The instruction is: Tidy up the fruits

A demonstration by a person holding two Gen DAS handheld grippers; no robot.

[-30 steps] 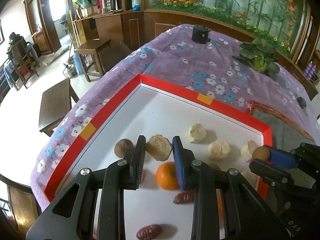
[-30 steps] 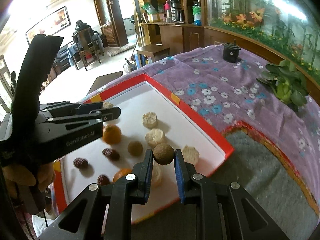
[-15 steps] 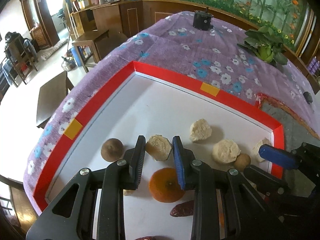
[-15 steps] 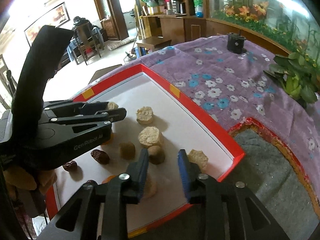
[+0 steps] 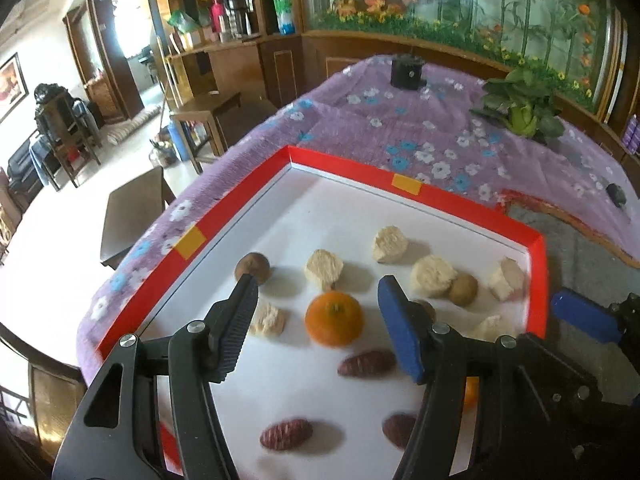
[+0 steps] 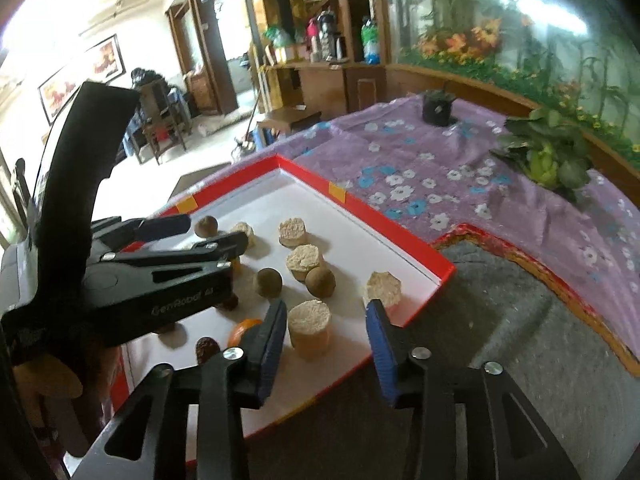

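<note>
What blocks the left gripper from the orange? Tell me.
Nothing visible does. The left gripper, jaws opening and empty, points at the orange, which lies on bare white tray floor; the nearest pale chunk lies beyond it.

Both wrist views look obliquely down, close over shared red-rimmed tray (image 5: 460,204).

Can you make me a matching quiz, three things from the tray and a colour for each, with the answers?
Things:
1. Tray rim
2. Round citrus fruit
3. Pad on the left hand-held gripper, right finger

Colours:
A. Blue
B. Red
C. Orange

Pairs: 1-B, 2-C, 3-A
</note>
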